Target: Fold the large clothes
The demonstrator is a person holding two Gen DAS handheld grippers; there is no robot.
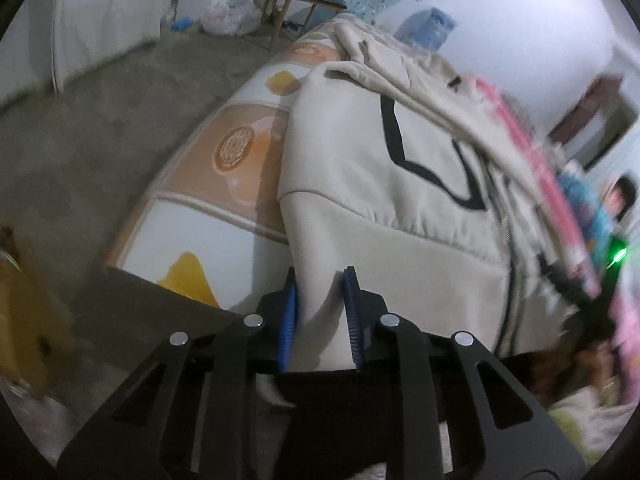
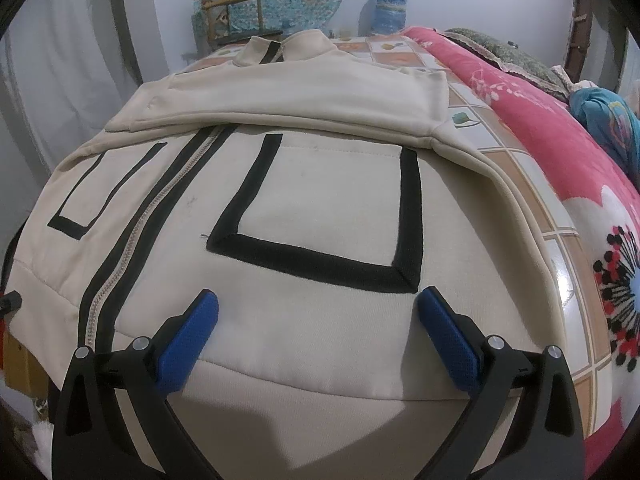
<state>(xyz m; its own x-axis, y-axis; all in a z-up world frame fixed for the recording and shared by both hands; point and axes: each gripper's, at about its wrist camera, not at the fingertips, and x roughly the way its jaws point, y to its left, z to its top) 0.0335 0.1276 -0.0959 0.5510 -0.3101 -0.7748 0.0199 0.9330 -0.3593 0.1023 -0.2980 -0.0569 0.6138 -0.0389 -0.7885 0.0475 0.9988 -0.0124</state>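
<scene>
We see a cream zip-up jacket [image 2: 320, 208] with black trim lying face up on a tile-patterned sheet [image 2: 516, 184], sleeves folded across its chest. Our left gripper [image 1: 320, 280] has its jaws pinched on the jacket's bottom hem at the corner, cloth bunched between the blue pads. Our right gripper [image 2: 318, 300] hovers over the hem, jaws wide apart, beside a pink floral blanket [image 2: 560, 152].

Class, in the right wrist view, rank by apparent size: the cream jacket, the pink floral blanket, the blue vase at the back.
1. cream jacket
2. pink floral blanket
3. blue vase
The vase stands farthest back, so its true size is unsure.
</scene>
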